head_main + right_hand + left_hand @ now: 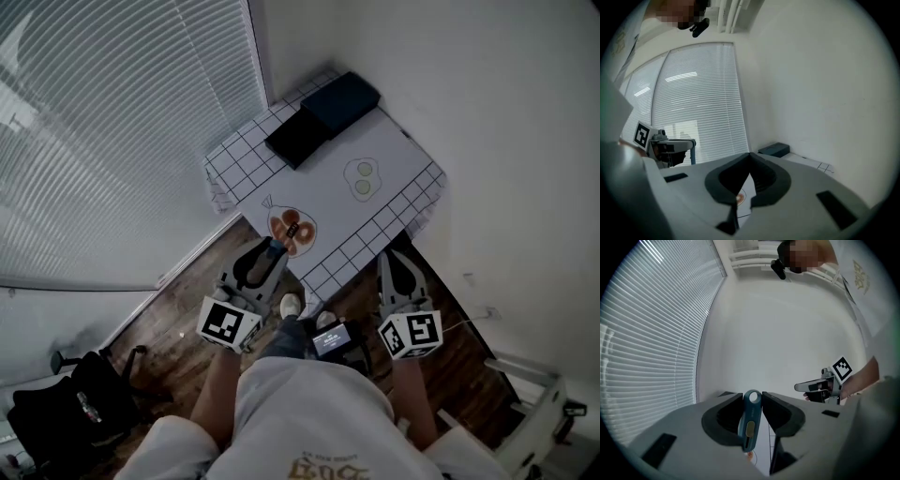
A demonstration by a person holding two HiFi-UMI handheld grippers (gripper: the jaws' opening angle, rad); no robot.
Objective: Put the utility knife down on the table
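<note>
A blue utility knife (751, 420) with a ring hole at its end stands upright between the jaws of my left gripper (753, 399), which is shut on it. In the head view that gripper (267, 253) hovers over the floor just off the near corner of the table (394, 150), with a bit of the blue knife (276, 246) showing at its tips. My right gripper (394, 258) hangs off the table's near right edge. Its jaws (750, 155) are shut with nothing between them. The table wears a white cloth with a grid border.
A dark blue box (340, 101) and a black box (297, 137) lie at the table's far end. An orange round print (292, 230) and a green print (362, 175) mark the cloth. Window blinds run along the left, a wall along the right. A black bag (66, 403) sits on the wooden floor.
</note>
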